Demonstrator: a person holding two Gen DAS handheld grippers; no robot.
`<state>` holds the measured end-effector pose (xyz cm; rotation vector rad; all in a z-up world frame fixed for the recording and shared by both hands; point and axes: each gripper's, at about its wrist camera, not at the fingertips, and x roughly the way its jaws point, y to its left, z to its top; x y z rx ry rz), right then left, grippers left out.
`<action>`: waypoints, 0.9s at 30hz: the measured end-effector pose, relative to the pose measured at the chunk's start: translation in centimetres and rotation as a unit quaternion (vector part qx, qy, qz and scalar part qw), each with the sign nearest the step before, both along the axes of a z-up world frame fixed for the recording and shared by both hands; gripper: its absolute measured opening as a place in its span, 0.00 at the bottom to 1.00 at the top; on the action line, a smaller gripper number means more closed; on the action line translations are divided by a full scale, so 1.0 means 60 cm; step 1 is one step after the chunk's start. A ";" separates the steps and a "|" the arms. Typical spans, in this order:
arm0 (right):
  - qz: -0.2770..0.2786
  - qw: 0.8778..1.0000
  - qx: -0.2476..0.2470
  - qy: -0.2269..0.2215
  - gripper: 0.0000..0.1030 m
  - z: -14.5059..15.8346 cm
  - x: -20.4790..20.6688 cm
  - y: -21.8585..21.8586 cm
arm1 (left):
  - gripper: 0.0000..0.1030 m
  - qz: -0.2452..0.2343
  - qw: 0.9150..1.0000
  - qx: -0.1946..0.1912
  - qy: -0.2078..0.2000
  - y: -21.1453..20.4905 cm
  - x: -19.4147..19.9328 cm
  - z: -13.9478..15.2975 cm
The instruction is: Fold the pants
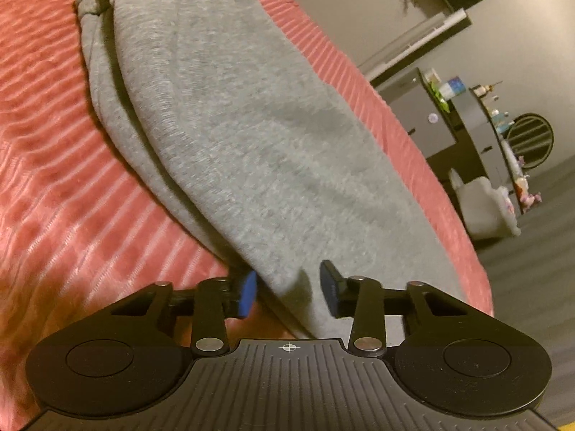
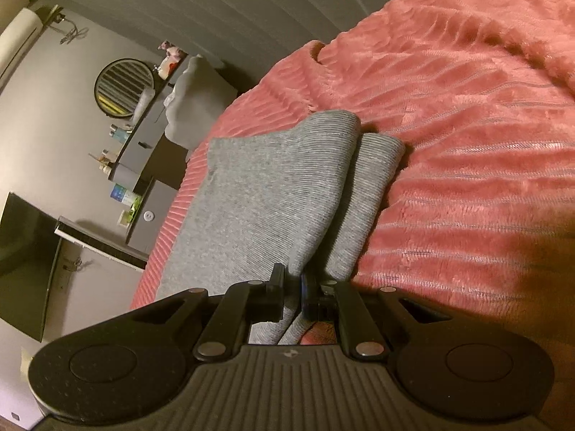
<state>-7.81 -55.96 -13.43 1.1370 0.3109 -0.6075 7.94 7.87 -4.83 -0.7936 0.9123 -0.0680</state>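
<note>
Now gray pants (image 1: 230,136) on pink bedspread (image 1: 54,186), hem between parted left tool (image 1: 289,289), right tool (image 2: 293,292) clamped on fabric.

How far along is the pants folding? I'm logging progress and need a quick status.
Done: the grey pants lie on the pink bedspread with one leg stacked on the other. In hand: the right claw is shut on the fabric near the leg cuffs, while the left claw is open astride the pants' near edge. Left: closing that grip and folding the pants across their length, since they look full length.
</note>
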 end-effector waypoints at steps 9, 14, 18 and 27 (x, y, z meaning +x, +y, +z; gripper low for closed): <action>0.010 0.999 -0.020 0.047 0.08 0.025 0.019 0.005 | 0.24 0.002 1.000 0.000 0.005 0.010 0.007 -0.007; 0.011 0.997 -0.032 0.063 0.07 0.035 0.025 0.006 | 0.18 0.000 1.000 0.005 0.004 0.011 0.007 -0.007; 0.005 0.996 -0.071 0.056 0.05 0.068 0.015 0.019 | 0.12 0.002 1.000 0.008 -0.012 0.013 -0.002 0.004; -0.016 0.992 -0.077 0.097 0.04 0.055 -0.037 0.001 | 0.14 -0.013 0.998 0.051 -0.014 -0.003 -0.005 0.008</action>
